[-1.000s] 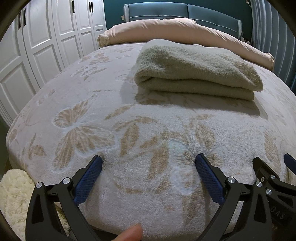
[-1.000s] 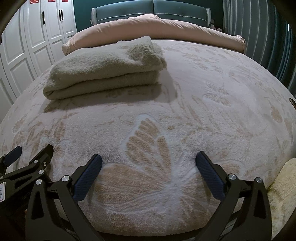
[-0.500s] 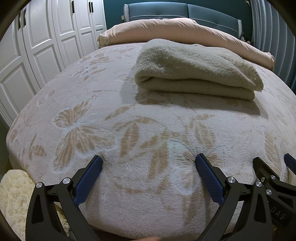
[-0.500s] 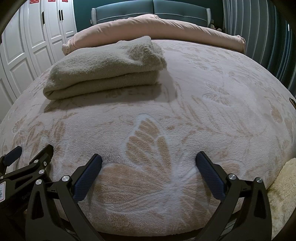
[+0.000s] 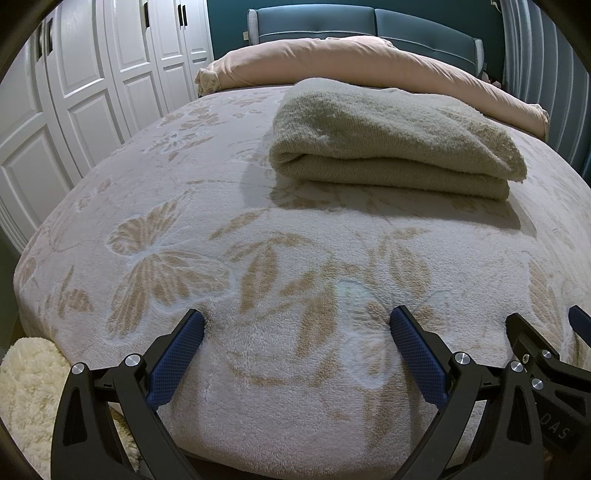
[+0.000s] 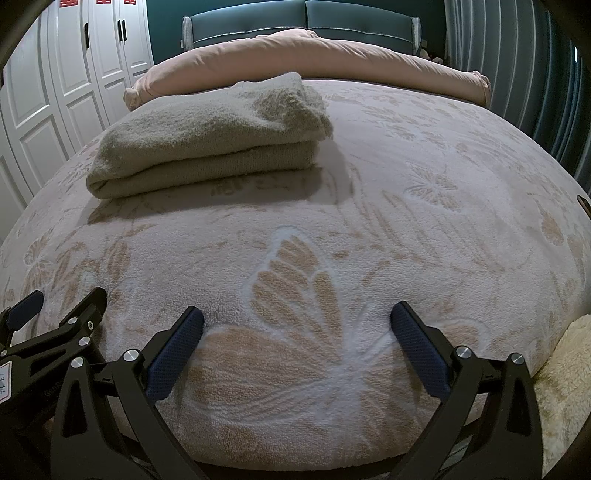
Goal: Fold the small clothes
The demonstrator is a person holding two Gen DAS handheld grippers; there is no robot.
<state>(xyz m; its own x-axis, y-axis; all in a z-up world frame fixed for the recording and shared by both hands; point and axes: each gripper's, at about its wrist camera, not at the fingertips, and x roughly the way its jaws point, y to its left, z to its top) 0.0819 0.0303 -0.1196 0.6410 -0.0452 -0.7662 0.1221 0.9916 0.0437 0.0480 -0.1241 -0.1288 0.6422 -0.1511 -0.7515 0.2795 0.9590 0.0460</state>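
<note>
A beige knitted garment point(image 5: 391, 140) lies folded in a thick stack on the butterfly-patterned bedspread point(image 5: 207, 206), well beyond both grippers. In the right wrist view the folded garment point(image 6: 210, 133) sits at the upper left. My left gripper point(image 5: 297, 332) is open and empty at the bed's near edge. My right gripper point(image 6: 295, 332) is open and empty, also at the near edge. Each gripper shows in the other's view: the right one at the far right point(image 5: 546, 354), the left one at the far left point(image 6: 55, 325).
A long pink rolled duvet point(image 5: 351, 59) lies across the head of the bed before a teal headboard point(image 6: 303, 18). White wardrobe doors point(image 5: 85, 85) stand at the left. A cream fluffy rug point(image 5: 26, 398) lies beside the bed's near corners.
A fingertip seen at the bottom of the left wrist view one second ago has gone. Both grippers and the folded garment have stayed still.
</note>
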